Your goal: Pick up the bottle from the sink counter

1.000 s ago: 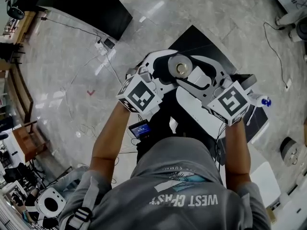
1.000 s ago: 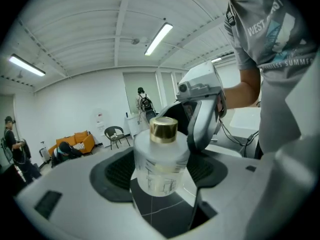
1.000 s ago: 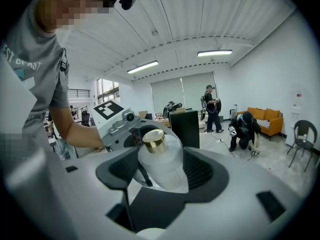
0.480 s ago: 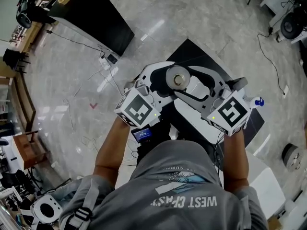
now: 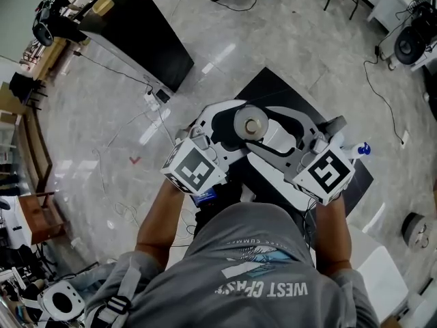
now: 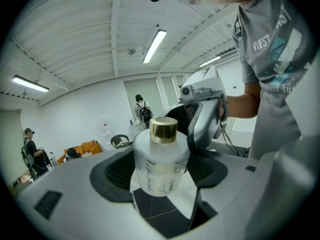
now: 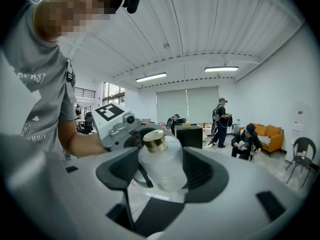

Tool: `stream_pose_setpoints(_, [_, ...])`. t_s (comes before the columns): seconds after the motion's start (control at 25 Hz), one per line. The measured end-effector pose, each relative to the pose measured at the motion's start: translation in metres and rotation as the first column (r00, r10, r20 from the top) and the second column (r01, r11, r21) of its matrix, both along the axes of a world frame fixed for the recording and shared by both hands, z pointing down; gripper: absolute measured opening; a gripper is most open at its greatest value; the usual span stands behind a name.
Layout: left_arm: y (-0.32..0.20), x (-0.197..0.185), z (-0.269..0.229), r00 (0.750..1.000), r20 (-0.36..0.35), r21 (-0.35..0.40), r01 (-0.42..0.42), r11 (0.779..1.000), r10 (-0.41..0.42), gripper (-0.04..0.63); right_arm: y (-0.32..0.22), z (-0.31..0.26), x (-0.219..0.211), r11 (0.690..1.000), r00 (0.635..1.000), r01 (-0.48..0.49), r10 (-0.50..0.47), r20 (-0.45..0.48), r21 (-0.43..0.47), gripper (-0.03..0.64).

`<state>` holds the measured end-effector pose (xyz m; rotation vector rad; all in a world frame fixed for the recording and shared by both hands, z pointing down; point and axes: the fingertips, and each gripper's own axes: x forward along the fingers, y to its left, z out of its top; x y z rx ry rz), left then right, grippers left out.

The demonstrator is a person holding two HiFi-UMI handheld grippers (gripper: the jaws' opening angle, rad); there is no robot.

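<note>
The bottle (image 6: 161, 159) is up in the air in front of the person, caught between both grippers at once. In the left gripper view the left gripper (image 6: 162, 176) is closed on it: the black pads (image 6: 116, 171) press its frosted sides and it stands upright with the gold cap (image 6: 163, 129) on top. Just behind it the other tool's grey body shows, in the person's hand.

The right gripper (image 7: 161, 171) is clamped on the same bottle from the opposite side. Its pads (image 7: 202, 170) bear on the round body, and from here the bottle leans left, cap towards the left gripper's marker cube (image 7: 111, 111).

In the head view the two tools meet nose to nose, their white jaws ringing the cap, which shows as a pale disc. The marker cubes sit nearer the grey shirt (image 5: 263, 265) — left one at the left, right one at the right. Below lies a marble floor (image 5: 102, 115) with a black slab (image 5: 273, 87) under the bottle, and a black table (image 5: 136, 33) stands well apart at the upper left.

Far behind, people stand and sit by an orange sofa (image 7: 272, 131).
</note>
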<state>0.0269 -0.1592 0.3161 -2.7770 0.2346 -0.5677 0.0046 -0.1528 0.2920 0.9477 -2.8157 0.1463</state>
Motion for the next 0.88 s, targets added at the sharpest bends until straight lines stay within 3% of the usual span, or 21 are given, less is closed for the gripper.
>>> stream_pose_setpoints(0.2, [0.009, 0.0, -0.009, 1.0, -0.011, 0.008, 0.001, 1.0, -0.001, 0.322, 0.01, -0.009, 0.001, 1.0, 1.0, 0.0, 0.0, 0.004, 0.013, 0.279])
stream_pose_setpoints(0.4, [0.013, -0.001, -0.011, 1.0, -0.012, 0.01, 0.001, 1.0, -0.001, 0.322, 0.01, -0.024, -0.005, 0.992, 0.999, 0.03, -0.035, 0.035, 0.122, 0.279])
stream_pose_setpoints(0.48, [0.014, -0.003, -0.009, 1.0, -0.009, 0.009, 0.003, 1.0, -0.002, 0.322, 0.012, -0.023, -0.007, 0.992, 0.999, 0.031, -0.035, 0.033, 0.119, 0.279])
stream_pose_setpoints(0.64, [0.016, -0.006, -0.007, 1.0, -0.005, 0.006, 0.003, 1.0, -0.003, 0.322, 0.016, -0.008, -0.006, 1.0, 1.0, 0.006, -0.006, 0.004, 0.021, 0.279])
stream_pose_setpoints(0.88, [0.016, -0.011, -0.002, 1.0, -0.002, 0.006, 0.007, 1.0, -0.007, 0.322, 0.015, -0.012, -0.014, 0.995, 0.999, 0.031, -0.033, 0.014, 0.093, 0.279])
